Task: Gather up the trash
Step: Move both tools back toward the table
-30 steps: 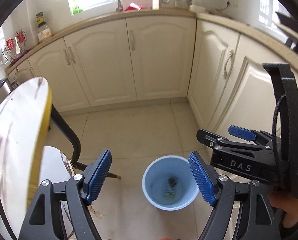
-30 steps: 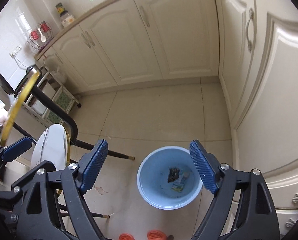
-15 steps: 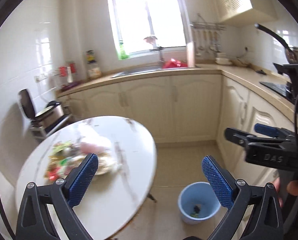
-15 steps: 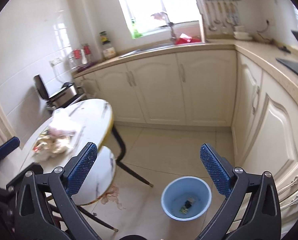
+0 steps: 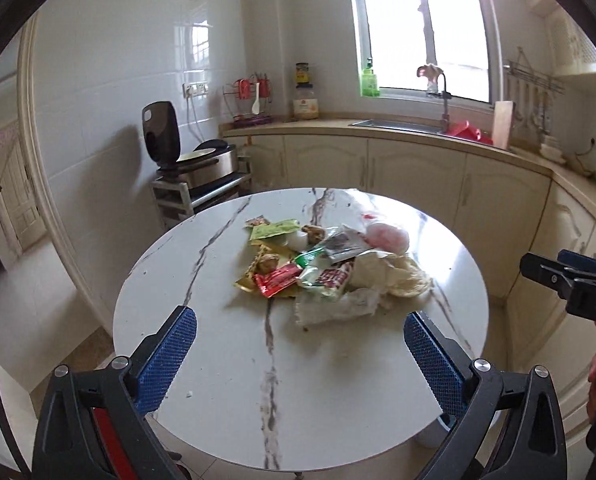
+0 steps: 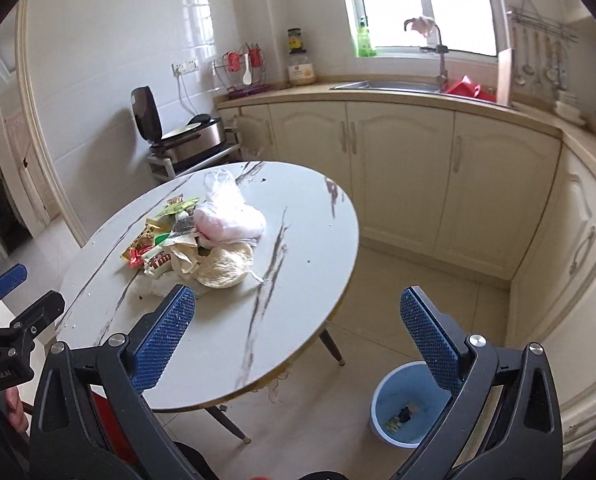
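Both views have swung up from the blue bin to the table. Left gripper, jaws just spread empty, faces the trash pile at twelve o'clock, nearer than the right gripper, likewise wide, pile at eleven.

We are in a home kitchen: cream cabinets under a counter, a sink with tap below the window, white wall tiles.

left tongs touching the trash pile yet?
Apart. In the left wrist view the left tongs stand open, with bare marble table showing between the pads and the trash pile.
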The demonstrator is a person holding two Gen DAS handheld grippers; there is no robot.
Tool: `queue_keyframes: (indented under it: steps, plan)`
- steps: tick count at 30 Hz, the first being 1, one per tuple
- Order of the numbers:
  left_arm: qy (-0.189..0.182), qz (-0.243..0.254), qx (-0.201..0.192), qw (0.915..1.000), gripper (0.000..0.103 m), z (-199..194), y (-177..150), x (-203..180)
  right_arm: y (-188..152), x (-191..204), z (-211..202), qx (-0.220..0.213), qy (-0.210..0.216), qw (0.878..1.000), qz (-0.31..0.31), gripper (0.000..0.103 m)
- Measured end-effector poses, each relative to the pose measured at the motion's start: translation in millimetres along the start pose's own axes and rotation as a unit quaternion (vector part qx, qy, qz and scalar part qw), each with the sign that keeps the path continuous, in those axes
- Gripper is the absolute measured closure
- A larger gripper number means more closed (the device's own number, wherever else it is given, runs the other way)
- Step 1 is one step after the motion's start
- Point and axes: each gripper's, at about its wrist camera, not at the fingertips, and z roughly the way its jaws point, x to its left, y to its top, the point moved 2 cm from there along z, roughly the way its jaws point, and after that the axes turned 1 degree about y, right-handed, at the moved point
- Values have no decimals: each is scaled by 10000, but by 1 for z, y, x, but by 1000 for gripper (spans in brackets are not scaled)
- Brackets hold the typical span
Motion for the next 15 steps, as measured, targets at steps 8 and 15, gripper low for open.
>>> queue_keyframes:
  steps: [8,15]
  plan:
    - [166,-194,245,9994,1,26,22,28,36,35,92,552,483,9973,1,0]
    - [87,-143,371,9992,1,72,50,44,54,43,174,1169,604,9910,229,8]
